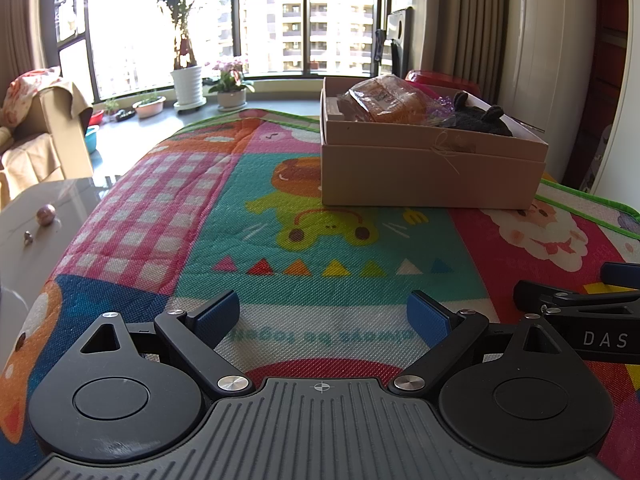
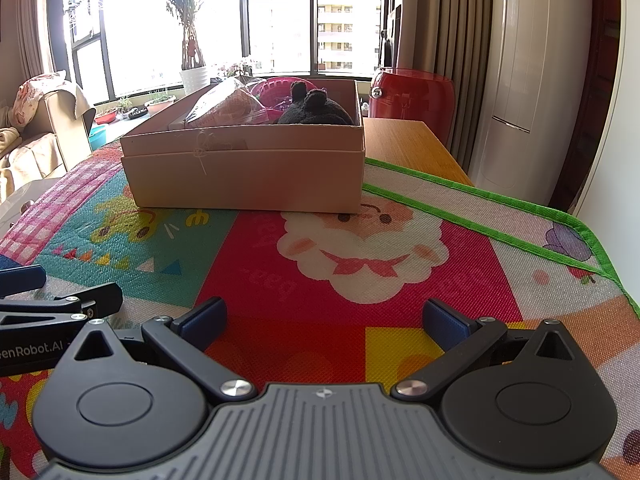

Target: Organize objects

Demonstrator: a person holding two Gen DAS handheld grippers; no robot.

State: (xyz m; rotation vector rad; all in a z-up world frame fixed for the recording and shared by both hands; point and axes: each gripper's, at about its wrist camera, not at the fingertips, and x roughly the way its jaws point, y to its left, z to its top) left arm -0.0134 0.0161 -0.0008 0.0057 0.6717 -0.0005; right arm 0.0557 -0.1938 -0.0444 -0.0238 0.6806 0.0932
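A beige cardboard box (image 1: 432, 168) stands on the colourful cartoon mat (image 1: 280, 240) ahead and to the right; it also shows in the right wrist view (image 2: 244, 176). In it lie a clear bag with something orange (image 1: 390, 100), a black plush toy (image 1: 478, 118) and a pink basket (image 2: 276, 88). My left gripper (image 1: 322, 322) is open and empty, low over the mat. My right gripper (image 2: 326, 322) is open and empty, close beside it; its side shows at the right edge of the left wrist view (image 1: 580, 312).
A grey side table (image 1: 36, 216) with a small pink ball (image 1: 46, 215) stands left of the mat. A wooden tabletop (image 2: 408, 140) and a red bin (image 2: 412, 96) are behind the box. An armchair (image 1: 44, 128) and potted plants (image 1: 188, 84) stand by the window.
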